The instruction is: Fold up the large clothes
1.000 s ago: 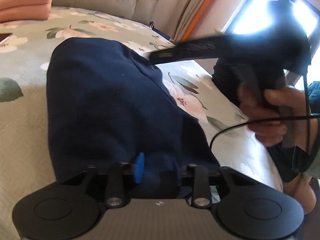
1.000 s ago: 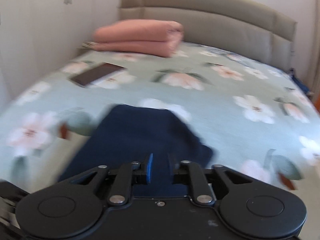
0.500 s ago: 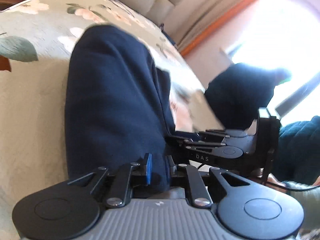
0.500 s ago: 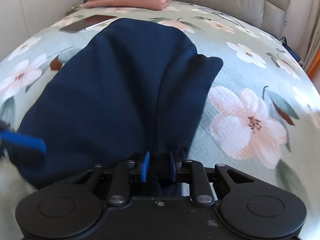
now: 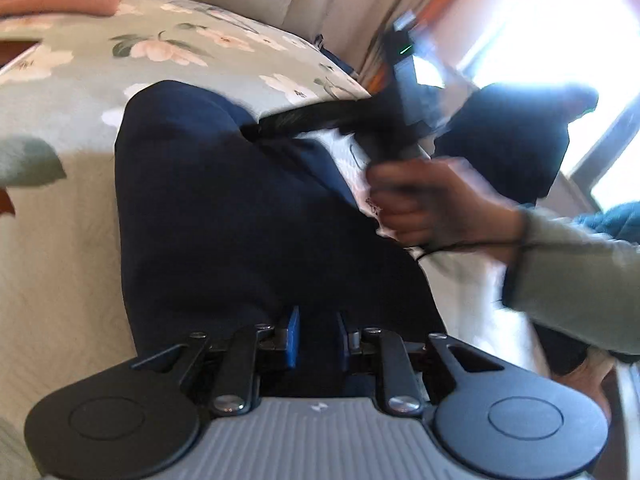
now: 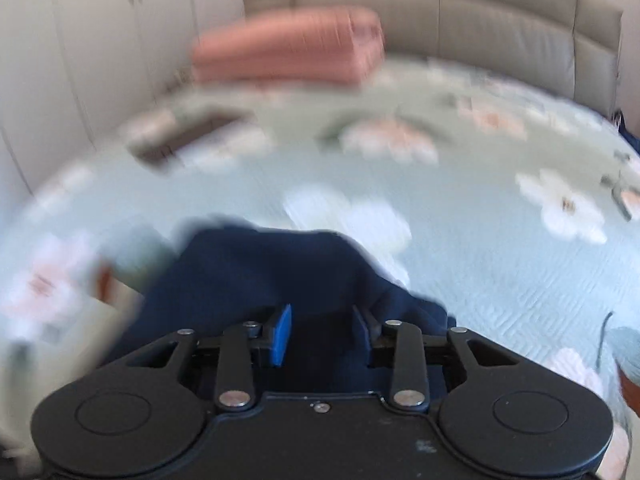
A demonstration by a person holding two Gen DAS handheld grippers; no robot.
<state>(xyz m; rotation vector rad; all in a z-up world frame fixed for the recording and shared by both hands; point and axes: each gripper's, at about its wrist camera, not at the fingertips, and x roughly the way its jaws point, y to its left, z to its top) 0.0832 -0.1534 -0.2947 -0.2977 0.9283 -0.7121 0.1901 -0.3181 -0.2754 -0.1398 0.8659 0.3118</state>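
Navy garment (image 5: 224, 216) stretches lengthwise ahead of the left gripper (image 5: 316, 336), whose parted jaws straddle its near edge; the right gripper (image 6: 322, 332), blurred, seems released over the same hem.

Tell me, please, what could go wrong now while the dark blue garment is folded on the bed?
The right hand-held gripper has its jaws apart, so the navy garment may slip and the fold open. The left hand-held gripper also shows a gap, so its hold looks weak. The right-wrist view is blurred from fast motion; the cloth could be dragged toward the phone.
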